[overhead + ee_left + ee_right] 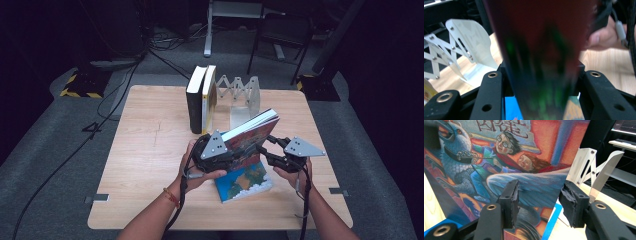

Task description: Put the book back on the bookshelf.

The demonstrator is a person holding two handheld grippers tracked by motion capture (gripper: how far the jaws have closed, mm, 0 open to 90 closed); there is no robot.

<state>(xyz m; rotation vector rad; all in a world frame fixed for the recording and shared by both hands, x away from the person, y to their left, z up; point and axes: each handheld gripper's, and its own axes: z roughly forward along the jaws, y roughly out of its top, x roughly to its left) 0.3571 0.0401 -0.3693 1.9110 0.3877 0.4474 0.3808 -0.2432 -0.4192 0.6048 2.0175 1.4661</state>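
Step in hand: shelving, book three of four.

- Nearest, at 5 o'clock on the light wooden table (150, 150): a blue paperback with clouds on its cover (245, 182), lying flat and untouched.
- Just above it is the thick paperback with the red-orange illustrated cover (252, 132), tilted with its top leaning to 1 o'clock, between my two tools.
- My left gripper (236, 152) is at the book's 9 o'clock side. In the left gripper view the book fills the gap from jaw to jaw, but it's blurred, so I can't tell whether the pads bite.
- My right gripper (262, 150) is at its 3 o'clock side with the jaws apart. One pad is in front of the cover and the other stands clear of the book's edge, so no clamp there.
- Far edge, 12 o'clock: a black-spined book (195, 100) and a white-and-yellow book (209, 97), upright and touching. Just beside them at 1 o'clock is the white folding scissor-arm book rack (242, 97).

Next: get a firm grip, stand the book upright, carry it to 12 o'clock and set it against the white-and-yellow one without toppling the pair.

Count: 4 books (1 lifted, 1 flat, 2 standing), 1 rack, 2 grippers.
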